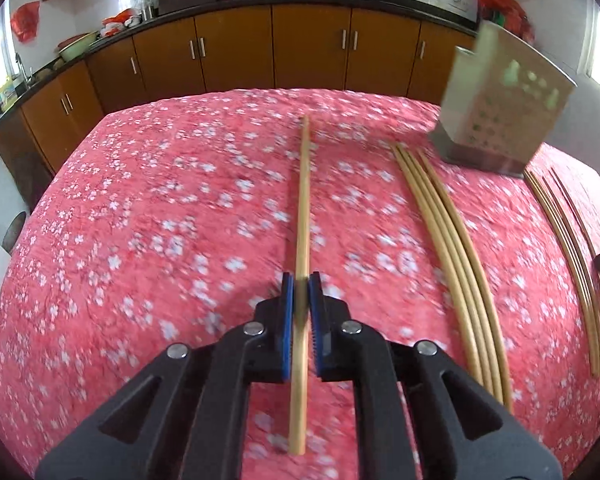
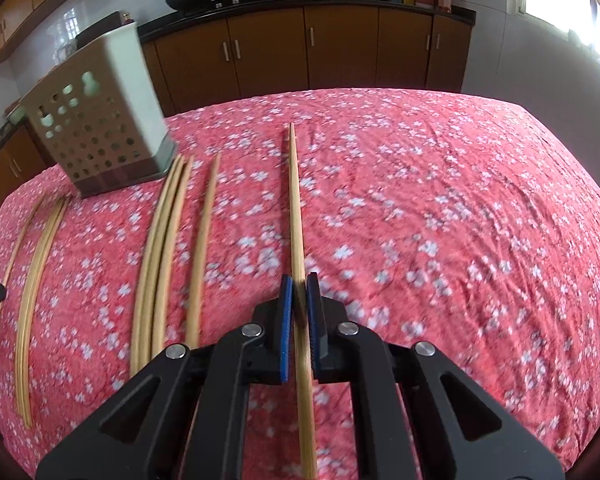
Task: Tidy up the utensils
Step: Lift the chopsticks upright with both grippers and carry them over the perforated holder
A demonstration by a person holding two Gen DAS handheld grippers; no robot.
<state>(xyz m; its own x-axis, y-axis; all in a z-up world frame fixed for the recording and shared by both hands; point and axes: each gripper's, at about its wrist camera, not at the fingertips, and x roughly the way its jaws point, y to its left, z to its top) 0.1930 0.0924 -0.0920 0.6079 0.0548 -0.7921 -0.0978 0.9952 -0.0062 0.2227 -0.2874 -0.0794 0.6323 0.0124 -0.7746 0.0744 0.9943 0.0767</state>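
Each tool, left (image 1: 301, 280) and right (image 2: 299, 280), pinches its own chopstick (image 1: 303, 216) (image 2: 297, 208) between nearly closed pads.

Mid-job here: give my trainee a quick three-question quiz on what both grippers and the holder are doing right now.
1. True or false: the left gripper is shut on a chopstick.
2. What does the right gripper hold? A) spoon B) chopstick C) nothing
3. Fill in: the perforated holder stands on the ____ floral tablecloth.

Key: 1 true; 2 B; 3 pink. Loose chopsticks lie between the holder and the right gripper.
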